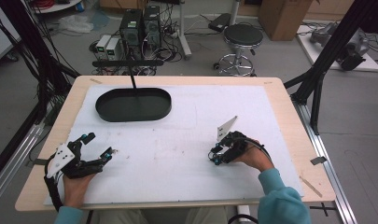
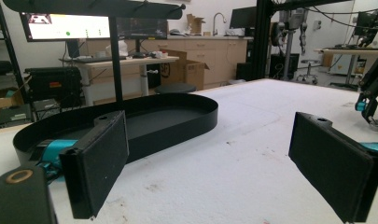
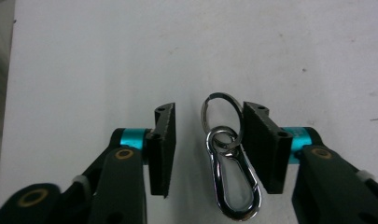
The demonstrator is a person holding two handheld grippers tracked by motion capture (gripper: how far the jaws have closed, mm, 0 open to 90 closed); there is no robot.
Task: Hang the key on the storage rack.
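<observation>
We see the left gripper [image 1: 99, 145] near the front left corner of the tabletop [image 1: 280, 100], held in the person's left hand [image 1: 76, 186]. Its jaws stand wide apart with nothing between them; in the left gripper view they frame bare white surface.

The right gripper [image 3: 207, 144] sits toward the front right of the tabletop, held in the right hand [image 1: 256, 158]. Its jaws are partly open, pointing down at the white surface. Between them lies a metal carabiner clip [image 3: 233, 189] with a key ring [image 3: 220, 116] linked through its top loop. The ring lies close against the right-hand pad in that view; we cannot tell whether it touches. The left-hand pad stands clear of it. Nothing is gripped.

A black oval tray [image 1: 107, 109] rests toward the rear left of the tabletop, empty, well apart from both grippers.
</observation>
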